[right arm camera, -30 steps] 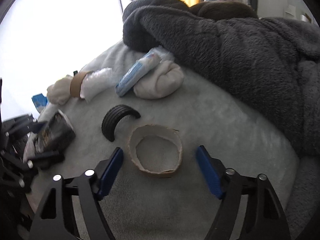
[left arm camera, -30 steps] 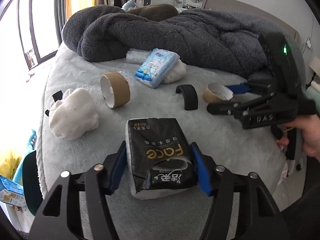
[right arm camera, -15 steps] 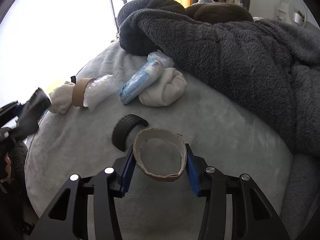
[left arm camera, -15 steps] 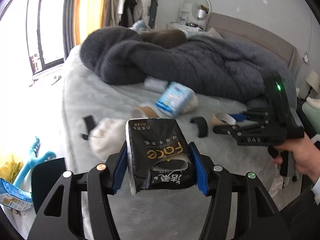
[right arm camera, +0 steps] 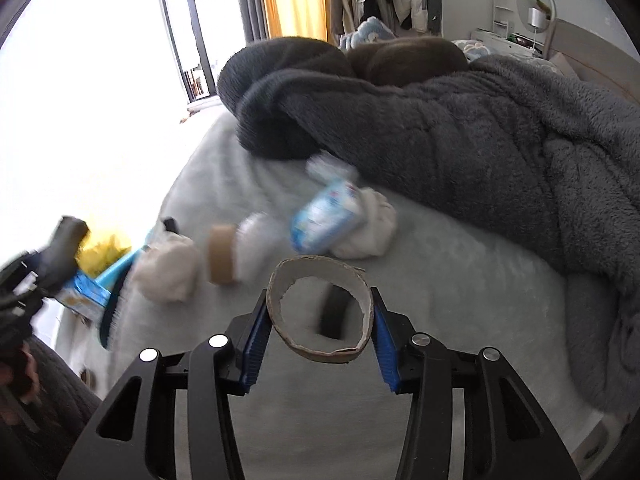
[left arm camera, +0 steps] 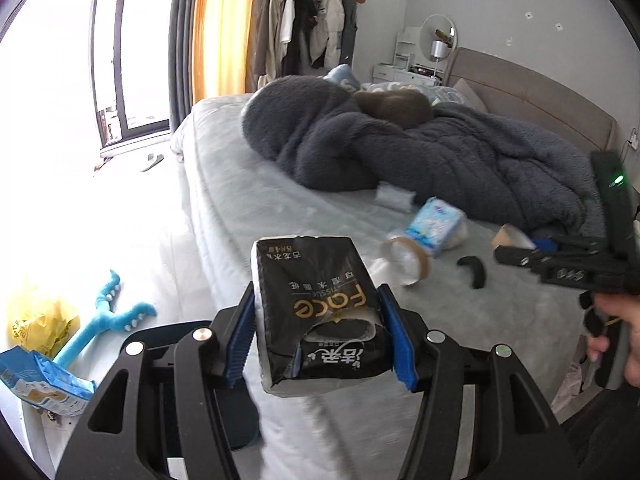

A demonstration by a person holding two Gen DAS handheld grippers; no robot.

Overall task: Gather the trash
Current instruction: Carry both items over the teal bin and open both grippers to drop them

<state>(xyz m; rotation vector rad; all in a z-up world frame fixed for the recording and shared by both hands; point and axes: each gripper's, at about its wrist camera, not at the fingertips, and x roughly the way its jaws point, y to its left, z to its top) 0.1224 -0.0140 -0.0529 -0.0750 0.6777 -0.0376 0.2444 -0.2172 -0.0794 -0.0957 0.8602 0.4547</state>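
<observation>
The left hand-held gripper (left arm camera: pixel 320 334) clenches a black tissue pack (left arm camera: pixel 320 312) above the bed (left arm camera: pixel 280 208) edge, long axis pointing away. The right hand-held gripper (right arm camera: pixel 318 330) grips a cardboard ring (right arm camera: pixel 320 308), with remaining trash farther up the bed.

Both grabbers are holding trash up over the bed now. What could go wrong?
The cardboard ring is thin and hollow, so the right gripper may crush it or let it slip. The black tissue pack is soft and torn open, so it might slide from the left gripper or spill tissues while being carried.
</observation>
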